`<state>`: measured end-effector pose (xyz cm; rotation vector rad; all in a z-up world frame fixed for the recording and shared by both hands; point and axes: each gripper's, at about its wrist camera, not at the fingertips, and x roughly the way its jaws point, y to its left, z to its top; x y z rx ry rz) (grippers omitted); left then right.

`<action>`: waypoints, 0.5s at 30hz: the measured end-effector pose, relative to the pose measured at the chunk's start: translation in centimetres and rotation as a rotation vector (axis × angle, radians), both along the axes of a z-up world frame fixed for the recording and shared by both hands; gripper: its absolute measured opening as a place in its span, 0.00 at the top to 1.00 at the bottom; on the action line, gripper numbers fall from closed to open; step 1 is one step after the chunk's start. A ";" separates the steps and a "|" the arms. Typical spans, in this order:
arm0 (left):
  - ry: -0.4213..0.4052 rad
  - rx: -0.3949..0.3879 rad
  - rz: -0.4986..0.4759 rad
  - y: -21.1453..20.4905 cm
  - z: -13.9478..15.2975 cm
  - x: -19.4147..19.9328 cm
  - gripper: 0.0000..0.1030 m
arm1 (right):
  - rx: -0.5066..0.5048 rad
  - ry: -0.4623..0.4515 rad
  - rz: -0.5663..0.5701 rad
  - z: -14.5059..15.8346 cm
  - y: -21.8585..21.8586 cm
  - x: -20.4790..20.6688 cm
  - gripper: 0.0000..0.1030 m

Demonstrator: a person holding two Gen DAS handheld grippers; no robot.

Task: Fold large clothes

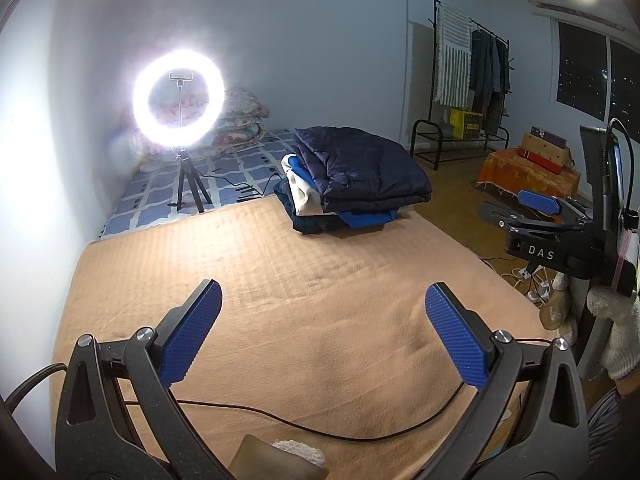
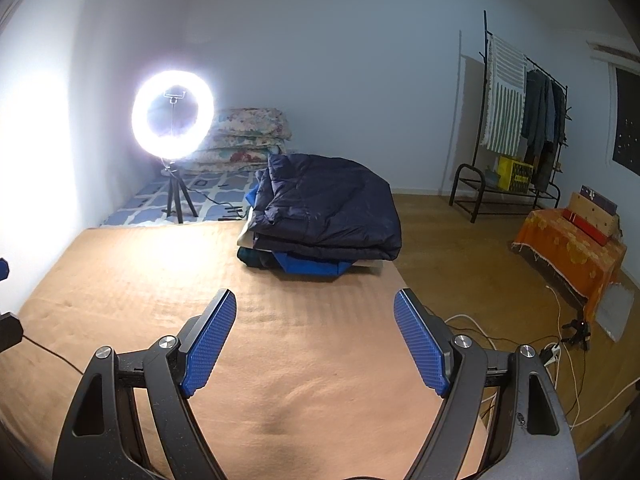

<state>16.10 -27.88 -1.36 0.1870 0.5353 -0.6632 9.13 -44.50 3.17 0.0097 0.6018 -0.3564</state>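
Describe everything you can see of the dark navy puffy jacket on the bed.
The navy jacket is quilted and puffy, with a slightly shiny fabric. It is folded into a thick slab and lies on top of a pile of folded clothes, blue and white among them, at the far end of the tan blanket. No gripper touches it.

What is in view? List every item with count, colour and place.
blanket: one, peach, spread in the foreground
clothes pile: one, navy jacket on top of blue, white and dark pieces, far edge of blanket
ring light: one, white, lit, on black tripod, far left
quilts: one floral stack, behind the light
rack: one, black, hung with clothes, far right
orange cloth: one, over a low stand on the floor, right
left tool: open, blue pads, over blanket
right tool: open, blue pads, over blanket
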 end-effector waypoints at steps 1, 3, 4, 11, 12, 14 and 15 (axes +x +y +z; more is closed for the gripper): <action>-0.001 0.001 0.001 0.0 0.0 0.0 0.00 | 0.001 0.000 0.001 0.0 0.1 0.0 0.21; -0.001 0.000 0.002 0.1 0.0 -0.1 0.00 | 0.003 0.000 0.001 0.0 0.0 0.0 0.21; 0.000 0.000 0.001 0.1 0.0 0.0 0.00 | 0.005 0.000 0.001 0.0 0.0 0.0 0.21; -0.005 0.000 0.003 0.3 0.1 -0.1 0.00 | 0.022 -0.001 -0.003 0.0 -0.3 0.1 0.21; -0.005 0.000 0.003 0.3 0.1 -0.2 0.00 | 0.023 -0.002 -0.004 0.0 -0.3 0.1 0.21; -0.004 0.001 0.002 0.3 0.1 -0.2 0.00 | 0.023 -0.001 -0.004 -0.1 -0.3 0.1 0.21; -0.005 0.002 0.003 0.2 0.1 -0.3 0.00 | 0.023 -0.001 -0.004 -0.1 -0.3 0.1 0.21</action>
